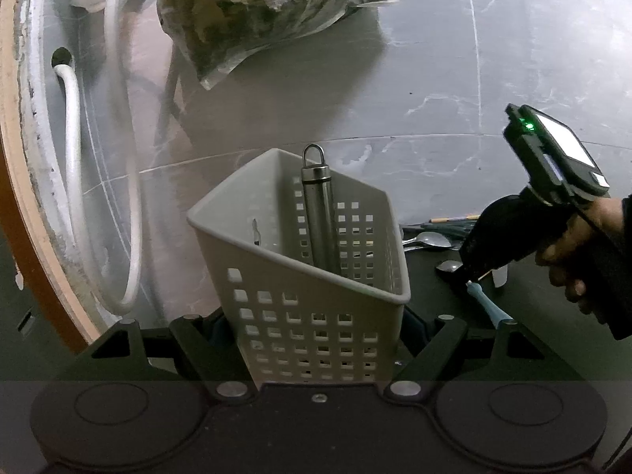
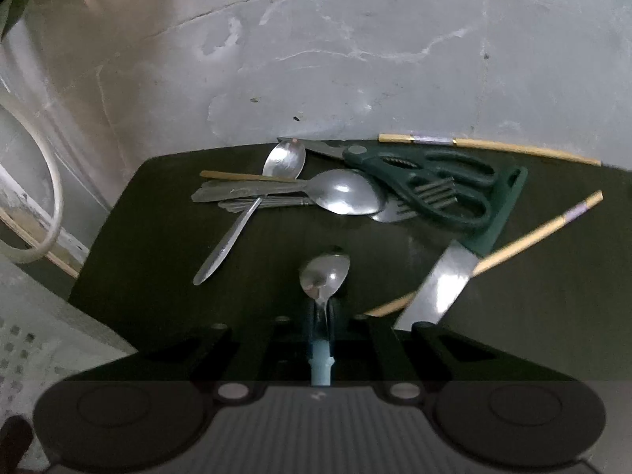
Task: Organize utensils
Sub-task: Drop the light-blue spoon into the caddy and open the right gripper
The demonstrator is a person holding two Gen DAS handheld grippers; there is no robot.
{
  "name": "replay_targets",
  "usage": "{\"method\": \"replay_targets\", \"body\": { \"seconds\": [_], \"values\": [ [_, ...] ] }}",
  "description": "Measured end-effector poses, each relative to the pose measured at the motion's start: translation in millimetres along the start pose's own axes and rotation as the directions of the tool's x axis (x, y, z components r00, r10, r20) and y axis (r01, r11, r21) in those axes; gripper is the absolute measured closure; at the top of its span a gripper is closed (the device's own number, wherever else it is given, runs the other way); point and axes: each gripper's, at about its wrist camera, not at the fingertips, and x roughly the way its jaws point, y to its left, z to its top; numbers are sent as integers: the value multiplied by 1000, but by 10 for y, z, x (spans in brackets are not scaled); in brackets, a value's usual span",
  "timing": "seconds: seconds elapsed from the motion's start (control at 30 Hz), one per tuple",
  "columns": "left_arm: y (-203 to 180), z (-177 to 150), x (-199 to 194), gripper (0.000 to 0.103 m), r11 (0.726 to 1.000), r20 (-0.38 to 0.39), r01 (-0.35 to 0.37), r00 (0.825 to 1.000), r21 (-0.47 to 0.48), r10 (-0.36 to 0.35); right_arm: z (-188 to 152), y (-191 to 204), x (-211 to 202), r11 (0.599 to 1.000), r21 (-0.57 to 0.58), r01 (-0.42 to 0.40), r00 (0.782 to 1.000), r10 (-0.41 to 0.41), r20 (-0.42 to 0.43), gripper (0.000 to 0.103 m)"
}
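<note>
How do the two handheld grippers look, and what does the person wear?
Both are matte black. The right gripper has a chunky black handle and carries a small lit screen beside a green light. The left gripper shows angular black fingers with silver round bolts. A dark sleeve covers the wrist.

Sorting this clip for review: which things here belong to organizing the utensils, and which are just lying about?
Job:
- right gripper, shut on blue-handled spoon
- left gripper, holding white basket
- steel utensil handle already in the basket
- loose spoons, scissors, knife, chopsticks

Lying about:
- white hose
- plastic bag
</note>
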Motion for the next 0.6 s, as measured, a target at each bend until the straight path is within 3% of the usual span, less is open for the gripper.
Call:
{"method": "replay_targets", "body": {
  "seconds": [0.1, 0.17, 0.27, 0.33, 0.43, 0.6],
  "values": [
    [10, 2, 6, 21, 1000, 1, 6, 1000, 1, -6, -93, -63, -242, 998, 7, -61, 994, 60, 92, 96],
    [10, 2, 8, 21, 1000, 3, 14, 1000, 5, -14, -138, -67, -500, 993, -8, -114, 978, 114, 176, 97],
    [-1, 0, 3, 22, 1000, 5, 26, 1000, 11, -26, -138, 2, -1007, 973, -48, -228, 915, 230, 331, 102],
    [-14, 0, 1, 21, 999, 6, 35, 999, 15, -35, -106, 131, -1321, 954, -120, -276, 853, 301, 426, 102],
    [-33, 6, 9, 22, 999, 6, 48, 999, 22, -48, -27, 352, -1570, 927, -231, -296, 778, 375, 505, 102],
    [-44, 4, 11, 22, 998, 7, 57, 998, 28, -57, 51, 632, -1680, 876, -337, -345, 708, 479, 519, 102]
  ]
}}
